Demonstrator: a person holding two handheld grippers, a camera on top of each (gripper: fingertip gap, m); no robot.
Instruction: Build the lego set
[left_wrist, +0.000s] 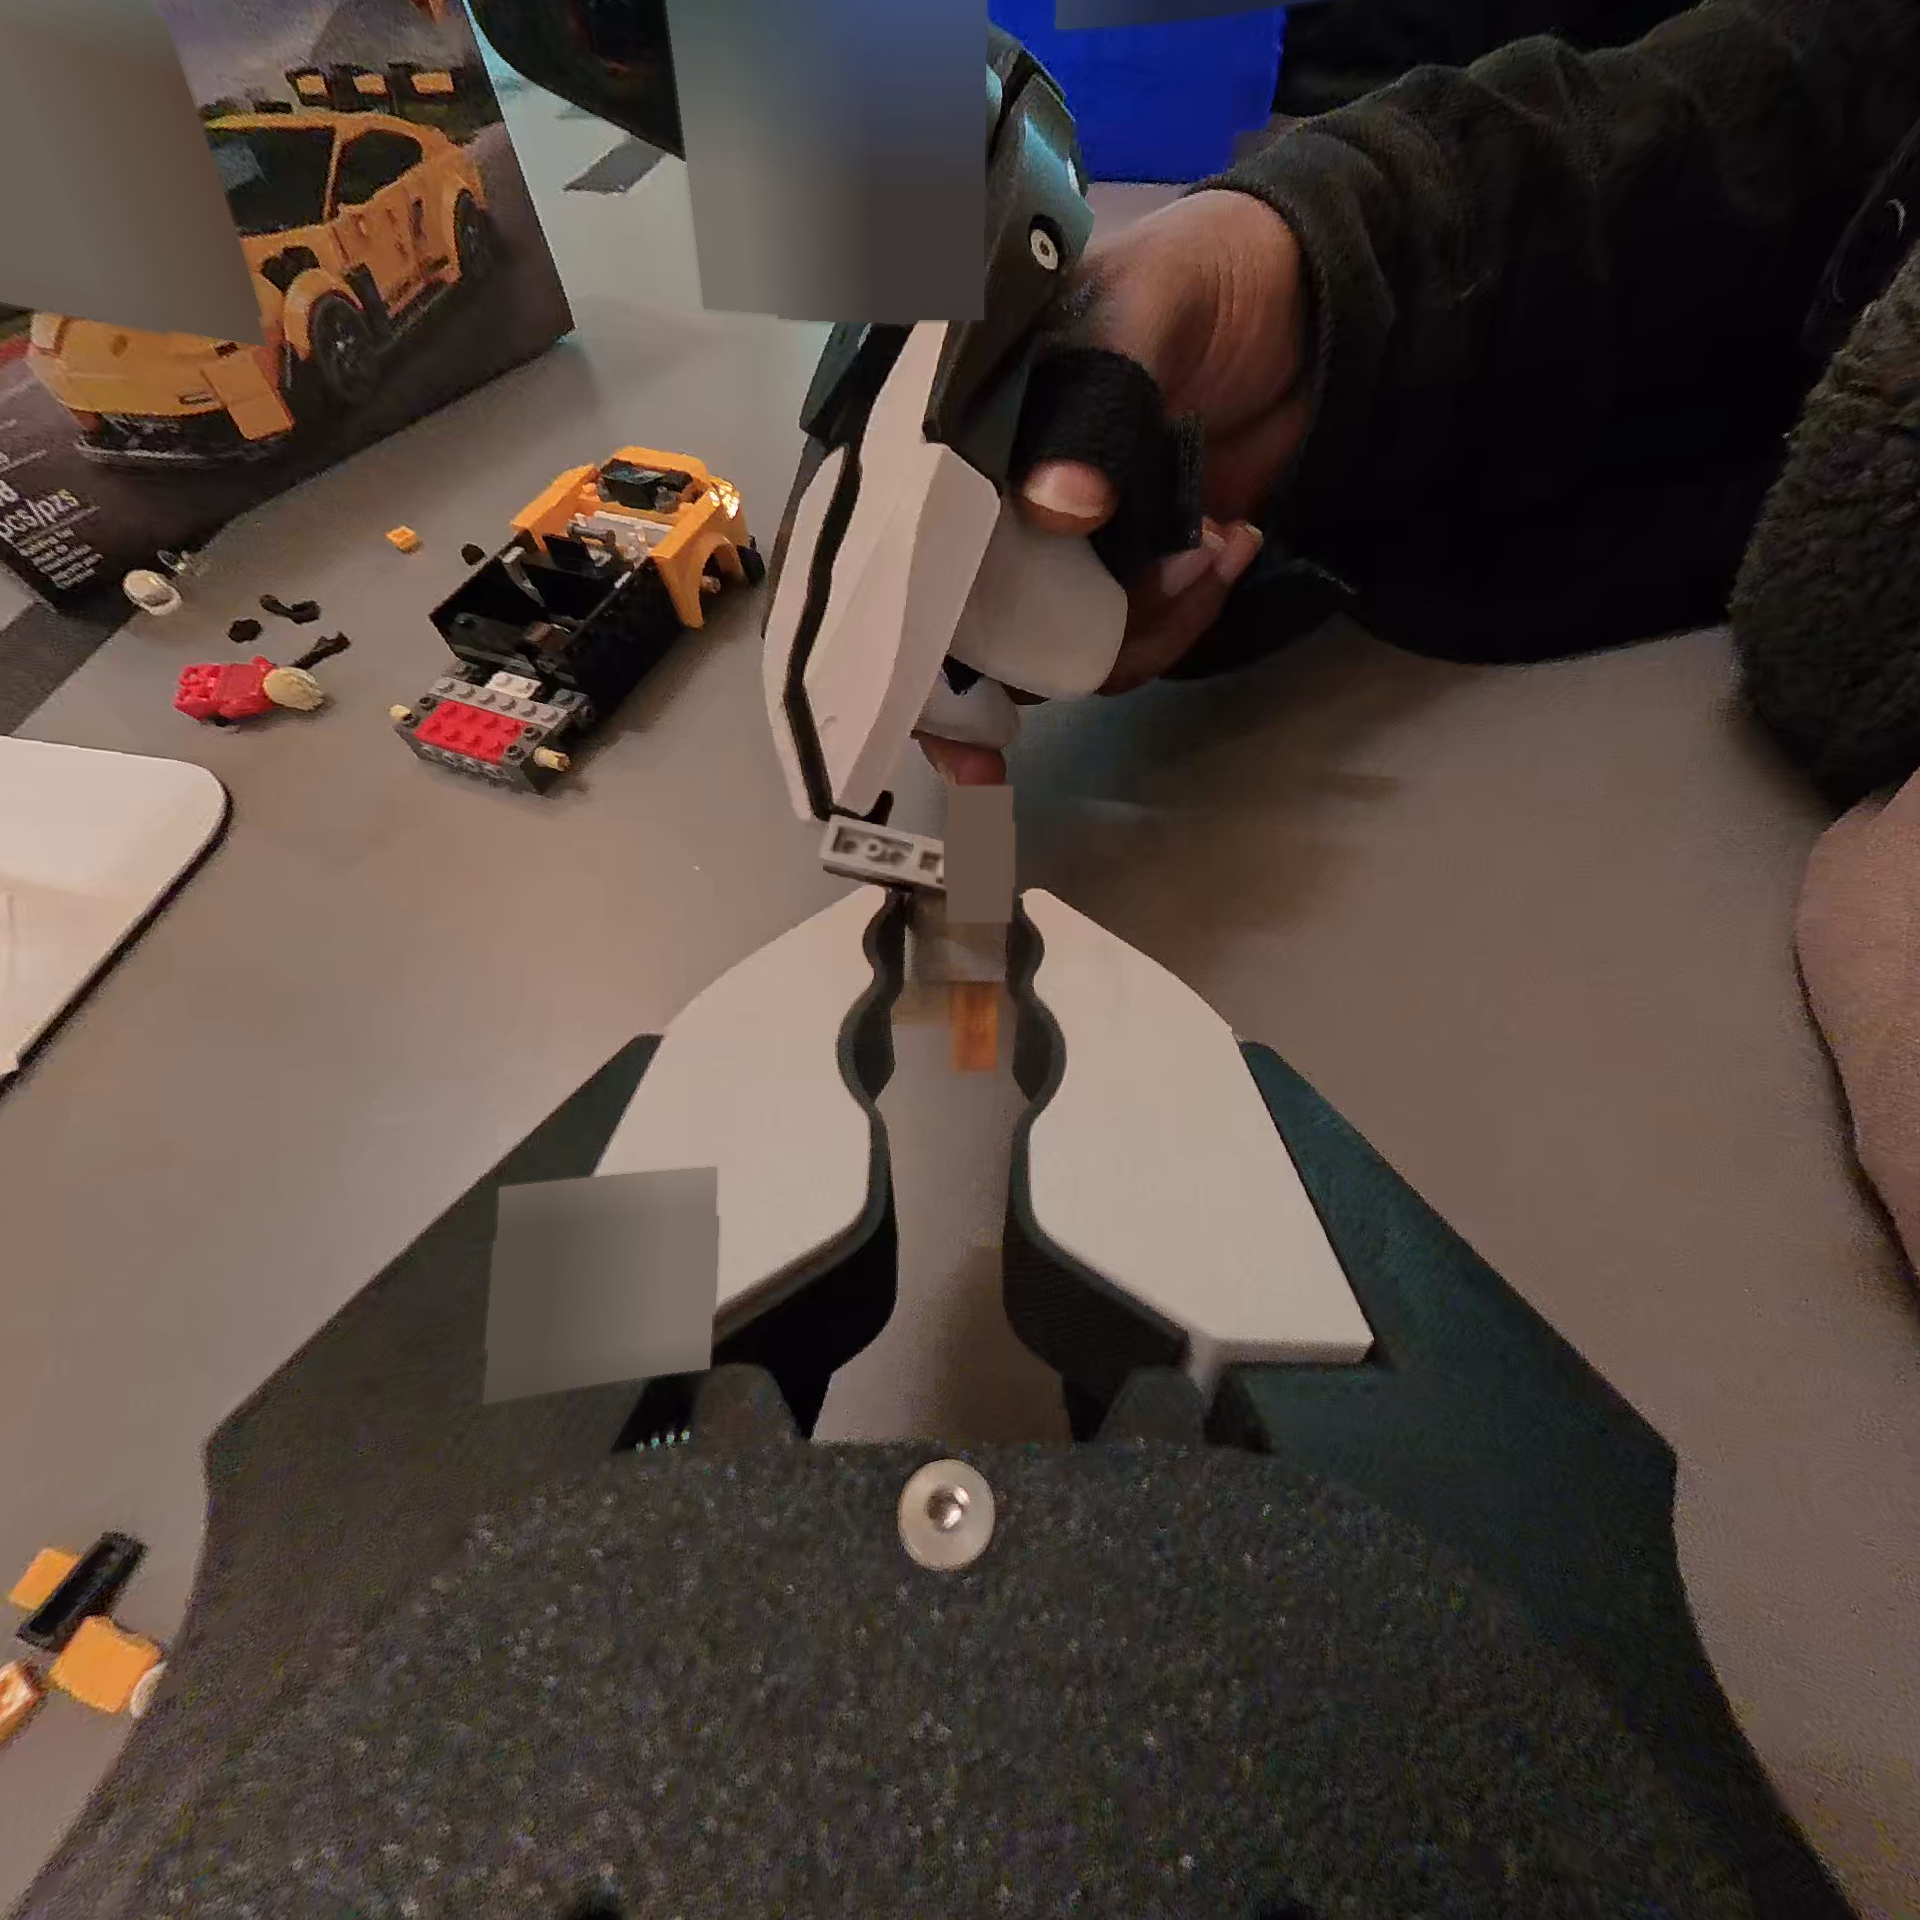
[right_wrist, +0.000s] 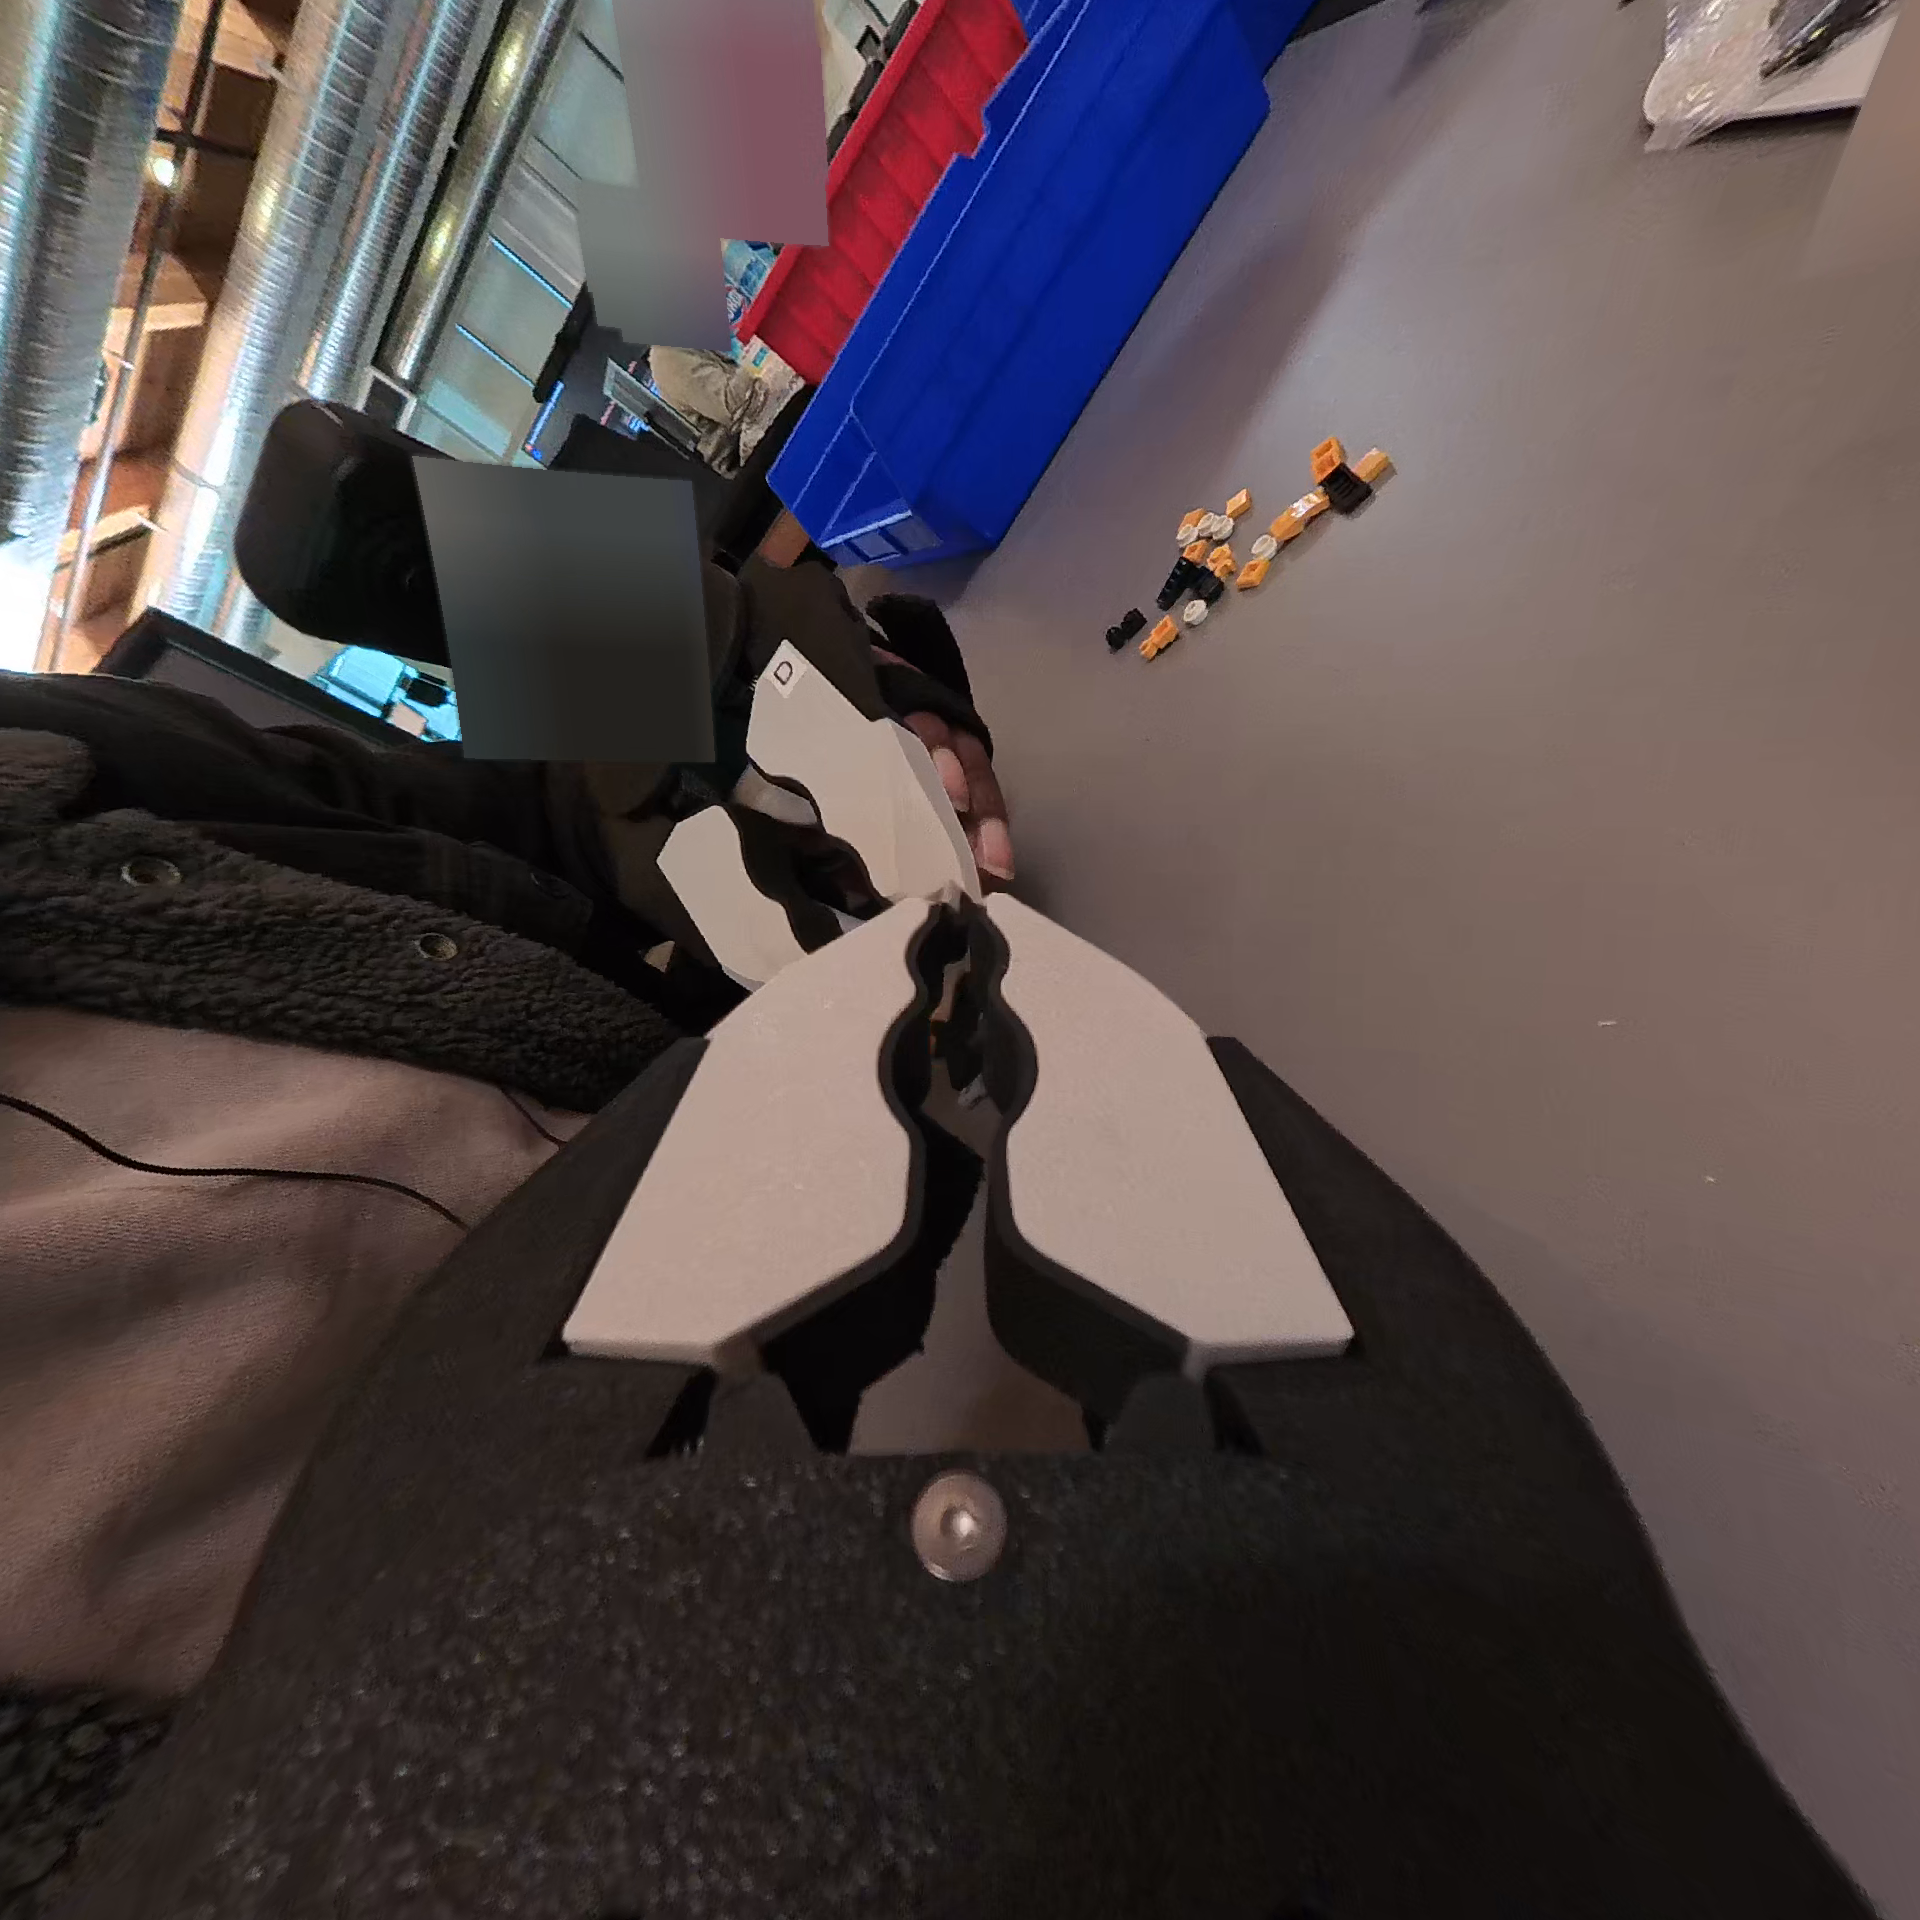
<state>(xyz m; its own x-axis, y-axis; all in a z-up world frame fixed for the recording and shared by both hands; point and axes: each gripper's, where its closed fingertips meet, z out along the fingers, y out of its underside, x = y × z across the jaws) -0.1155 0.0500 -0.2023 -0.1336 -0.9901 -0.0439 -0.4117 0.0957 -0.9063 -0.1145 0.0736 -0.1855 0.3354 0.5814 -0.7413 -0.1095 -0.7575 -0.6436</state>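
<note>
My left gripper (left_wrist: 956, 909) is low over the grey table, shut on a small grey and orange piece (left_wrist: 975, 1023) held between its tips. My right gripper (left_wrist: 857, 810) comes in from above, tips down, and is shut on a flat grey plate (left_wrist: 881, 854). The plate sits right at the left gripper's tips, against the held piece. In the right wrist view my right gripper (right_wrist: 961, 909) is nearly closed, with the left gripper's white fingers (right_wrist: 862, 779) just beyond. The plate is hidden there. A partly built yellow and black car (left_wrist: 592, 613) lies at the far left.
The set's box (left_wrist: 343, 260) stands behind the car. A red minifigure (left_wrist: 244, 686) and small black bits lie beside it. A white tray (left_wrist: 94, 831) is at the left edge. Loose orange and black pieces (right_wrist: 1247, 551) lie near blue bins (right_wrist: 1018, 291). The person's sleeves border the right. The tips of both grippers are at nearly the same place. Both grippers' tips are roughly 25 centimeters from the red minifigure (left_wrist: 244, 686).
</note>
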